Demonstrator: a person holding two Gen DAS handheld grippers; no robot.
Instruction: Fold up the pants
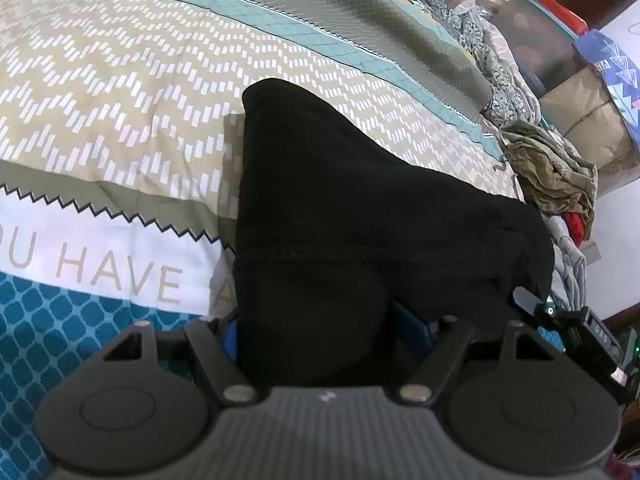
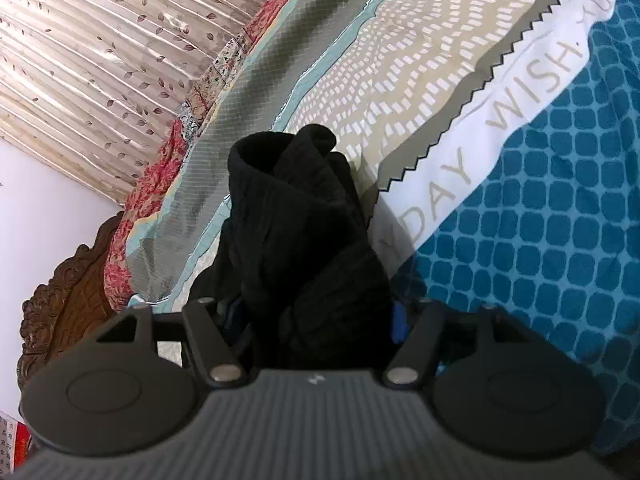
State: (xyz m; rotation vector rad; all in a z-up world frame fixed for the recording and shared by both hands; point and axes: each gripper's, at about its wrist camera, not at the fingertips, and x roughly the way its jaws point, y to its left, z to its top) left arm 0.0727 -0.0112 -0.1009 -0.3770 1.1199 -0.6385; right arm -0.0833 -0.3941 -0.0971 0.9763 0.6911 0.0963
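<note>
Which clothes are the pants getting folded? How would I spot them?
Look at the big bed cover with zigzags and printed words. The black pants are bunched on it, right in front of both grippers. They are plain black all over, unlike the olive and red heap of clothes at the bed's edge.

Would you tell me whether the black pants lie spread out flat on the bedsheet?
No, the black pants rise in a bunched, rolled-up column from between the right gripper's fingers, above the bedsheet.
</note>
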